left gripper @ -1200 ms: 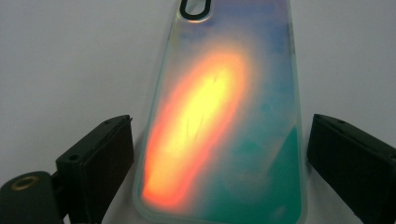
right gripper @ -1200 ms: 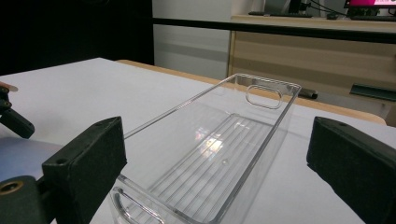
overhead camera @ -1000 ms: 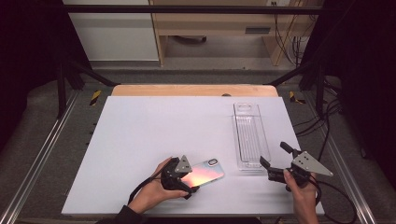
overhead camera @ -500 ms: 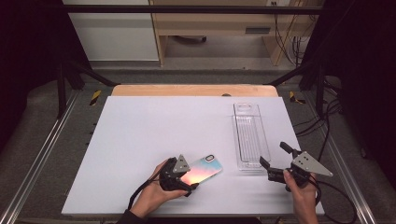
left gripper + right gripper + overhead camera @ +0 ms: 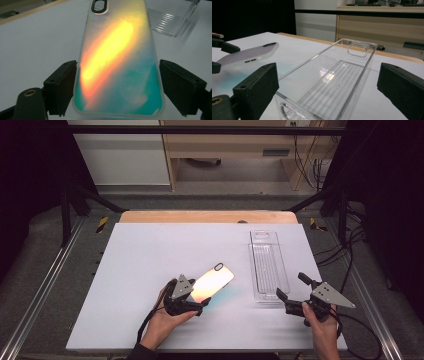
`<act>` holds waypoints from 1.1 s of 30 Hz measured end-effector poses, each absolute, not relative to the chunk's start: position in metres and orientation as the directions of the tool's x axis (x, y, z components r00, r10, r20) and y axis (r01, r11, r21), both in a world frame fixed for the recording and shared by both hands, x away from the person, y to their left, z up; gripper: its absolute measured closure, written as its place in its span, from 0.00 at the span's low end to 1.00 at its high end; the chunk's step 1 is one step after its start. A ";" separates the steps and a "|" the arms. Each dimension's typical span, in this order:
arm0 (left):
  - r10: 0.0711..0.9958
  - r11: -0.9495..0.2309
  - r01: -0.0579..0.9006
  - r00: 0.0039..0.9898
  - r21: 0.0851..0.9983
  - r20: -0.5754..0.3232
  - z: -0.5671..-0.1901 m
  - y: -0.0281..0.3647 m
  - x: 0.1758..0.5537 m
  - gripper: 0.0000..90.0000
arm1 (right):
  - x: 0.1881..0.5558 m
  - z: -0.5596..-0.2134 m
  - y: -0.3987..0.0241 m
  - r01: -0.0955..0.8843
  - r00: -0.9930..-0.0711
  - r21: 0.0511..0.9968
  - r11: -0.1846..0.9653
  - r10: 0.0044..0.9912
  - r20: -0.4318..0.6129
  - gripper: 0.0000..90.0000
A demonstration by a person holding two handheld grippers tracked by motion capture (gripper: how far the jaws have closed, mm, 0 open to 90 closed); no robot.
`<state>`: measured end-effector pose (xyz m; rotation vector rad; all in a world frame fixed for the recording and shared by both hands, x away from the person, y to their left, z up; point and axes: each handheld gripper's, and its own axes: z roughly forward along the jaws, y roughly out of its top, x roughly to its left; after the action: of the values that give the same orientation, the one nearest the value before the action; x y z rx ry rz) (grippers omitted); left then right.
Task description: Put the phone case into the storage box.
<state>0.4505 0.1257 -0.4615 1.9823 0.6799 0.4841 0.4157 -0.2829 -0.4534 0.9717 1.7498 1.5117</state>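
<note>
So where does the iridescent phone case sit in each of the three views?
High view: phone case lower centre, its near end between the left gripper jaws.
Left gripper view: phone case centre, running from the bottom edge to the top.
Right gripper view: phone case at the left, raised off the table.
Shared landmark: clear plastic tray.

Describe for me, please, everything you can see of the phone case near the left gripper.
The phone case is a glossy, iridescent shell, shining yellow-orange through its middle and teal toward the near end, with pale translucent edges and a dark-rimmed oval camera cutout at its far end. It sits tilted, far end raised off the white table, its near end between the fingers of the left gripper, left of the clear plastic tray.
</note>
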 end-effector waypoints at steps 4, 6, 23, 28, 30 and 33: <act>0.664 -0.346 0.250 0.746 0.904 0.048 -0.457 0.135 0.450 0.18 | 0.417 -0.440 -0.276 0.153 -0.528 0.988 0.033 0.847 0.054 0.03; 0.673 -0.324 0.244 0.738 0.914 0.042 -0.456 0.139 0.450 0.18 | 0.417 -0.428 -0.269 0.160 -0.541 0.987 0.034 0.839 0.059 0.03; 0.721 -0.258 0.203 0.692 0.945 0.049 -0.452 0.152 0.447 0.18 | 0.447 -0.375 -0.193 0.279 -0.630 0.958 0.068 0.766 0.129 0.04; 0.727 -0.243 0.192 0.685 0.951 0.047 -0.452 0.154 0.447 0.18 | 0.455 -0.379 -0.179 0.300 -0.642 0.950 0.087 0.755 0.133 0.04; 0.727 -0.238 0.187 0.685 0.953 0.047 -0.452 0.155 0.447 0.18 | 0.456 -0.380 -0.176 0.305 -0.641 0.948 0.086 0.755 0.138 0.04; 0.726 -0.233 0.185 0.687 0.955 0.044 -0.452 0.155 0.447 0.18 | 0.459 -0.383 -0.168 0.314 -0.642 0.946 0.082 0.752 0.148 0.04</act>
<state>0.4466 0.1553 -0.4520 1.7694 0.7280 0.5966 0.4591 -0.1681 -0.3827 1.0534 1.9887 1.5810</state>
